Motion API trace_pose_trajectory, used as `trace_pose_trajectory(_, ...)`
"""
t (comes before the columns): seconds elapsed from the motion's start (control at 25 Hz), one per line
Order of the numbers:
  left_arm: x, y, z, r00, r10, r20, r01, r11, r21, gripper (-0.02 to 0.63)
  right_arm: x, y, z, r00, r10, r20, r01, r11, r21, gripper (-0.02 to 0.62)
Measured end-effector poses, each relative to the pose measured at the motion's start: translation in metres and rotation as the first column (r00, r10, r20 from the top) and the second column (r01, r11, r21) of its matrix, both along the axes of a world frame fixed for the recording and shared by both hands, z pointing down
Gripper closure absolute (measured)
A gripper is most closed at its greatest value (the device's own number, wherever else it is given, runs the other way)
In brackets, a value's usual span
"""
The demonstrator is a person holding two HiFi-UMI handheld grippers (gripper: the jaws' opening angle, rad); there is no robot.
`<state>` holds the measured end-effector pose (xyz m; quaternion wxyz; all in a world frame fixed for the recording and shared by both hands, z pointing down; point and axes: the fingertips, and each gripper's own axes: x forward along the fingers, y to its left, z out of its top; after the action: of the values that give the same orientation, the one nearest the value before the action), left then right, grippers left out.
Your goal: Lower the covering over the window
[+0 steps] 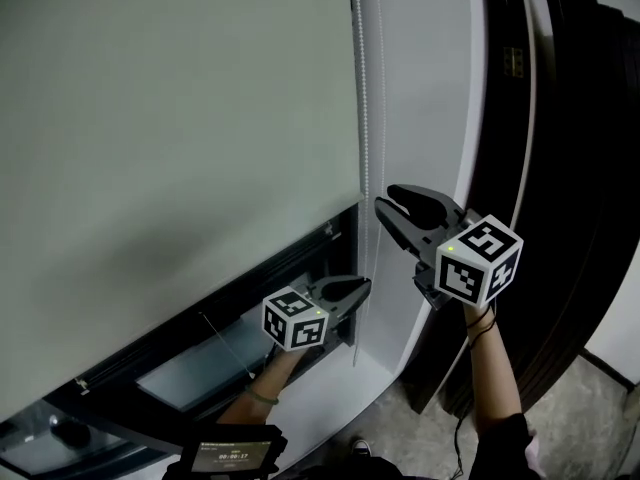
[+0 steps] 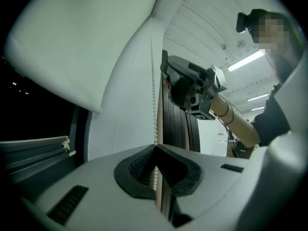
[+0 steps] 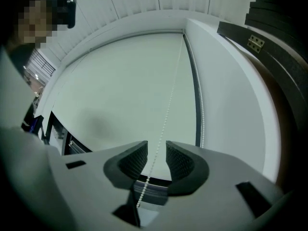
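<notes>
Left hand-held gripper (image 1: 361, 290) pinching bead chain (image 1: 364, 118), right hand-held gripper (image 1: 386, 202) spread around it, dark gap (image 1: 200, 313) under blind (image 1: 170, 118)

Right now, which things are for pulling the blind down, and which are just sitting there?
For the job:
roller blind
bead chain
left gripper, shut on the chain
right gripper, open, with the chain between its jaws

Just there:
dark curtain
small screen

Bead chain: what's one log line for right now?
left tongs: shut on bead chain | right tongs: open around chain, higher up | blind: gap left at bottom
</notes>
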<state>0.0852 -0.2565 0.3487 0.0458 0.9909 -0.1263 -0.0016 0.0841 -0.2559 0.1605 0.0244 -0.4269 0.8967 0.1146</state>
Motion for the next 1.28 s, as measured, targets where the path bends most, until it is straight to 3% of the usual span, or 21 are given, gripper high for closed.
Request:
trace_pose_trajectory(0.12, 0.001, -0.007, 0.003, 1.000, -0.023, -0.021, 0.022, 1.000, -0.010, 0.604, -0.008, -0.014, 0.003, 1.000, -0.010, -0.025, 0.010, 0.999, -0.032, 0.479)
trace_pose_trajectory(0.32, 0.003, -0.008, 0.006, 0.999, -0.037, 0.020, 0.036, 0.998, 0.043, 0.604, -0.026, -0.040, 0.010, 0.998, 0.005, -0.061, -0.009, 0.998, -0.069, 0.480)
trace_pose_trajectory(0.4, 0.001, -0.009, 0.006, 0.999, -0.045, 0.016, 0.044, 0.998, 0.046, 0.604, -0.027, -0.045, 0.011, 0.999, 0.025, -0.035, -0.028, 0.997, -0.068, 0.557)
trace_pose_trajectory(0.52, -0.001, -0.011, 0.012, 0.998, -0.045, 0.041, 0.044, 0.998, 0.036, 0.604, -0.026, -0.046, 0.016, 1.000, 0.007, 0.016, -0.006, 0.995, -0.095, 0.574)
trace_pose_trajectory(0.64, -0.002, -0.017, 0.038, 0.991, -0.050, 0.122, 0.049, 0.999, 0.018, 0.604, -0.023, -0.055, 0.042, 1.000, 0.009, -0.005, -0.010, 0.989, -0.150, 0.575)
trace_pose_trajectory(0.76, -0.006, -0.020, 0.057, 0.996, -0.049, 0.077, 0.054, 0.996, -0.072, 0.604, -0.018, -0.059, 0.063, 0.996, -0.001, 0.088, 0.018, 0.982, -0.189, 0.577)
trace_pose_trajectory(0.8, -0.006, -0.019, 0.065, 0.994, -0.047, 0.095, 0.054, 0.996, -0.074, 0.604, -0.018, -0.060, 0.070, 0.996, -0.001, 0.090, 0.019, 0.980, -0.198, 0.577)
trace_pose_trajectory(0.92, -0.005, -0.014, 0.102, 0.975, -0.035, 0.221, 0.049, 0.997, -0.057, 0.604, -0.024, -0.062, 0.108, 0.999, 0.010, 0.033, -0.002, 0.970, -0.244, 0.577)
trace_pose_trajectory(1.0, -0.008, -0.011, 0.134, 0.965, -0.026, 0.260, 0.055, 0.993, -0.102, 0.604, -0.025, -0.065, 0.142, 0.999, 0.020, 0.029, -0.011, 0.957, -0.290, 0.577)
trace_pose_trajectory(1.12, -0.018, -0.008, 0.175, 0.961, -0.032, 0.274, 0.079, 0.983, -0.164, 0.604, -0.025, -0.066, 0.186, 0.998, 0.026, 0.064, -0.003, 0.941, -0.338, 0.577)
trace_pose_trajectory(1.28, -0.025, -0.006, 0.215, 0.959, -0.043, 0.279, 0.098, 0.978, -0.184, 0.604, -0.035, -0.063, 0.225, 0.993, 0.013, 0.116, 0.029, 0.935, -0.353, 0.577)
